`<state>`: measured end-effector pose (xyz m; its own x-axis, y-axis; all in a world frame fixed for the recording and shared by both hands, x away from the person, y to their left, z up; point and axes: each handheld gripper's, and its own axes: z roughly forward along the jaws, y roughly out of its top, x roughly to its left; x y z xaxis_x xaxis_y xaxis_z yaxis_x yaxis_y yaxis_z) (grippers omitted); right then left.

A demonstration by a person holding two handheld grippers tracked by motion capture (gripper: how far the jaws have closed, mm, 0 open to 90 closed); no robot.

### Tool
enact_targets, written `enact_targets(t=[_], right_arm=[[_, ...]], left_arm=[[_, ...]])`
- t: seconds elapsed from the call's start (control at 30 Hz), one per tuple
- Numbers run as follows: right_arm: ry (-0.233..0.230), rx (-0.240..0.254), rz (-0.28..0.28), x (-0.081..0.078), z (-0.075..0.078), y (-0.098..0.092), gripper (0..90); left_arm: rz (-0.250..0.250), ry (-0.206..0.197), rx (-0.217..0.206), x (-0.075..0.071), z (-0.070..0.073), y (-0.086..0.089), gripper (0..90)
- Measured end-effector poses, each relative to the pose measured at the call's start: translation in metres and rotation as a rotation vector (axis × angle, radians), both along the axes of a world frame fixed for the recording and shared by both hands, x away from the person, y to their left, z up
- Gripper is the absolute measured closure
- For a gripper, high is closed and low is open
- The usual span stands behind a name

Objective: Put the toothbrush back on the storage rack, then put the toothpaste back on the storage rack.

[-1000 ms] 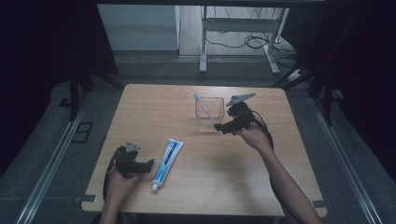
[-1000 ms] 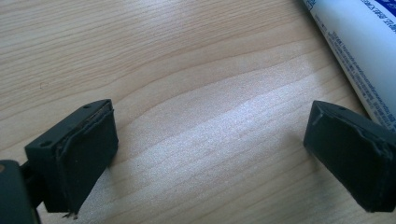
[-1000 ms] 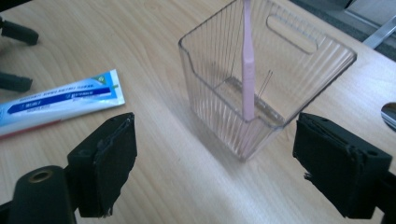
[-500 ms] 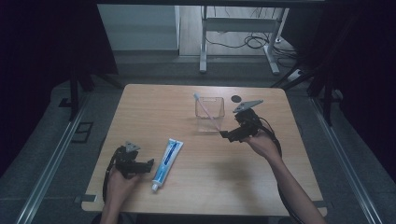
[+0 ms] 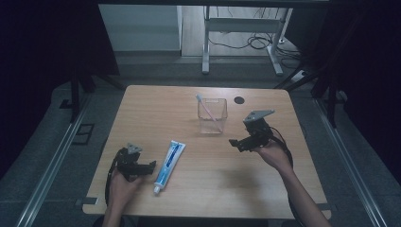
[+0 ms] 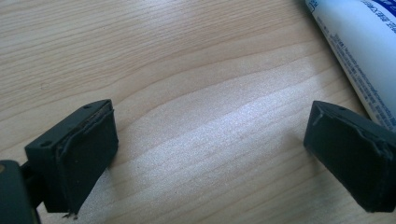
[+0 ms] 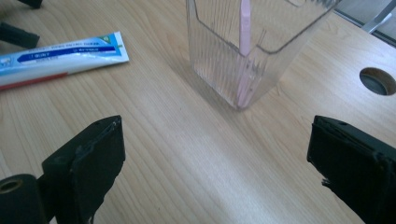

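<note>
A clear ribbed plastic cup (image 5: pixel 212 118) stands at the table's far middle, and a pink toothbrush (image 5: pixel 206 108) leans inside it. The white and blue toothpaste tube (image 5: pixel 169 161) lies flat at the near left. My right gripper (image 5: pixel 236 144) hovers right of the cup and apart from it. Its jaws have just been opening and now stand open with nothing between them. In the right gripper view the cup (image 7: pixel 219 60) and toothbrush (image 7: pixel 243 51) lie ahead of my right gripper (image 7: pixel 215 168). My left gripper (image 5: pixel 150 166) rests open just left of the tube (image 6: pixel 355 51), over bare wood (image 6: pixel 210 154).
A round cable hole (image 5: pixel 239 100) sits in the wooden table (image 5: pixel 283 198) behind the cup's right side. Metal rails run along both sides of the table. A desk frame and cables stand on the floor beyond the far edge.
My right gripper has drawn back from the cup towards the near right. The toothbrush stays in the cup. The left hand has not moved.
</note>
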<state>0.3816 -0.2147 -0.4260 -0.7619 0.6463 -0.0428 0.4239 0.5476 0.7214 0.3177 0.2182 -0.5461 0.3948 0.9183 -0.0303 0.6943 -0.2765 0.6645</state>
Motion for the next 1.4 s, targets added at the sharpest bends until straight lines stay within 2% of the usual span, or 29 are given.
enact_targets(t=[0.4,0.63,0.93,1.0,1.2,1.4], right_arm=[[0.026,0.013,-0.031,-0.018,-0.026,-0.025,5.9],[0.018,0.011,-0.059,-0.032,-0.042,-0.040,6.7],[0.036,0.035,-0.068,-0.052,-0.069,-0.051,7.5],[0.043,0.024,-0.070,-0.053,-0.074,-0.053,7.6],[0.053,0.030,-0.082,-0.055,-0.085,-0.056,8.5],[0.071,0.018,-0.095,-0.053,-0.105,-0.062,8.9]], left_arm=[[-0.001,0.001,0.002,0.000,0.000,0.000,3.1],[-0.005,0.000,0.001,0.000,0.000,-0.001,2.1],[-0.013,0.002,0.003,-0.001,0.000,-0.001,1.3],[-0.013,0.002,0.003,-0.001,0.000,-0.001,1.4],[-0.011,0.003,0.001,-0.001,0.000,-0.001,1.6],[-0.013,-0.007,-0.004,-0.003,0.001,-0.002,4.7]])
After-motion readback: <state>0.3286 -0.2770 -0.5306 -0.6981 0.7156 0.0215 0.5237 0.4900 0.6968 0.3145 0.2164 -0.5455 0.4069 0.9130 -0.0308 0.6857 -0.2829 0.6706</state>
